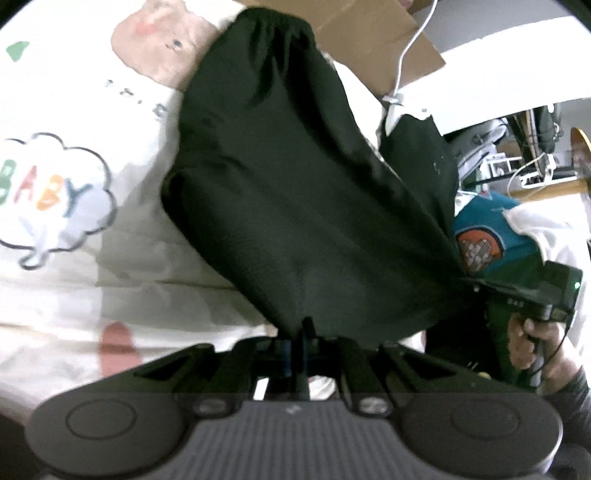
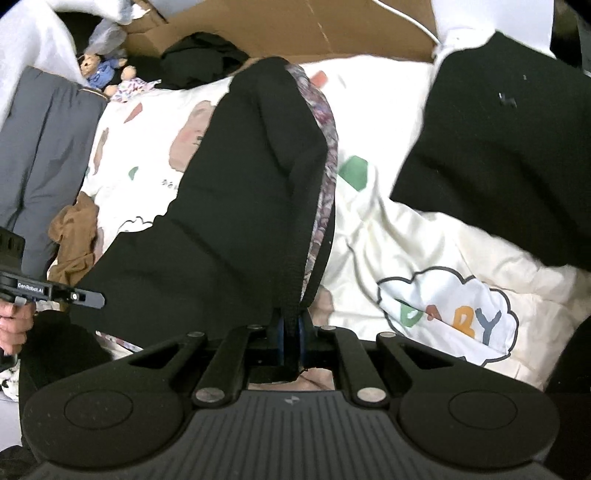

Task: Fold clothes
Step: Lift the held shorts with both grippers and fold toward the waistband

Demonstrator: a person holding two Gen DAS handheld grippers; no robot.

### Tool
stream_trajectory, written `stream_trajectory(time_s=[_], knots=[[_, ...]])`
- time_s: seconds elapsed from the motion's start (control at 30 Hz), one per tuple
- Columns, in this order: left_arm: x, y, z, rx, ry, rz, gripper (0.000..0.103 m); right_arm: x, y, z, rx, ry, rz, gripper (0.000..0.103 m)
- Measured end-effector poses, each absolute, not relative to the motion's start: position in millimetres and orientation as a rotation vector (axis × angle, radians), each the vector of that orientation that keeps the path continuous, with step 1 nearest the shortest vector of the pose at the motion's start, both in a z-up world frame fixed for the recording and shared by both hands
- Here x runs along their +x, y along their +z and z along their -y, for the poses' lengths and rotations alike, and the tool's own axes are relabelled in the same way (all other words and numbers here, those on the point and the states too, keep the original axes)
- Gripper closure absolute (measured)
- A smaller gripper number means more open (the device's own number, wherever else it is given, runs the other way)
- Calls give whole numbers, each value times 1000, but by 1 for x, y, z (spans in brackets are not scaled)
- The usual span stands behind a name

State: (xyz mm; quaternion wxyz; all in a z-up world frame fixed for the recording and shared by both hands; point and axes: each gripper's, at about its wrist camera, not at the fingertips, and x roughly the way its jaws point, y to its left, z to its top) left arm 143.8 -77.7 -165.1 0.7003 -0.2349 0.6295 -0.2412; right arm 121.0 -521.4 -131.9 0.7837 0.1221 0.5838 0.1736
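Up close, the left gripper [image 1: 300,334] has its jaws pinched together on an edge of the black garment [image 1: 295,177], which hangs and drapes away from it over the cream printed quilt [image 1: 74,258]; the right gripper [image 2: 291,332] is likewise clamped tight on the same dark cloth, here on a thick hem with a patterned floral lining [image 2: 327,177] showing along one side; both tools are lifted above the bed, holding the fabric stretched between them; a hand [image 1: 528,343] grips the right tool's handle at the edge of the left view; a second black piece [image 2: 498,147] lies on the quilt further right; brown cardboard [image 2: 295,26] stands behind the bed.
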Motion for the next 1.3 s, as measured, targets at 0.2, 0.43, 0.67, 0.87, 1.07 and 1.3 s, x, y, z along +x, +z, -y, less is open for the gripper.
stream_trajectory(time_s=[0.2,0.43,0.67,0.87,1.07,1.3], knots=[[140,-145,38,-602,-533,-1355,98,112,-107,502,264,357,-1286,96],[131,-141,15,-660,-522,-1339,99,93,-92,473,360,331,-1268,96],[120,-145,-7,-668,-528,-1353,99,67,-98,457,394,309,-1319,96],[103,-146,-17,-624,-548,-1409,99,47,-101,445,416,303,-1371,96],[97,-143,-17,-619,-548,-1419,99,33,-103,436,449,314,-1423,96],[111,-132,-19,-624,-534,-1393,99,41,-106,434,463,333,-1415,96]])
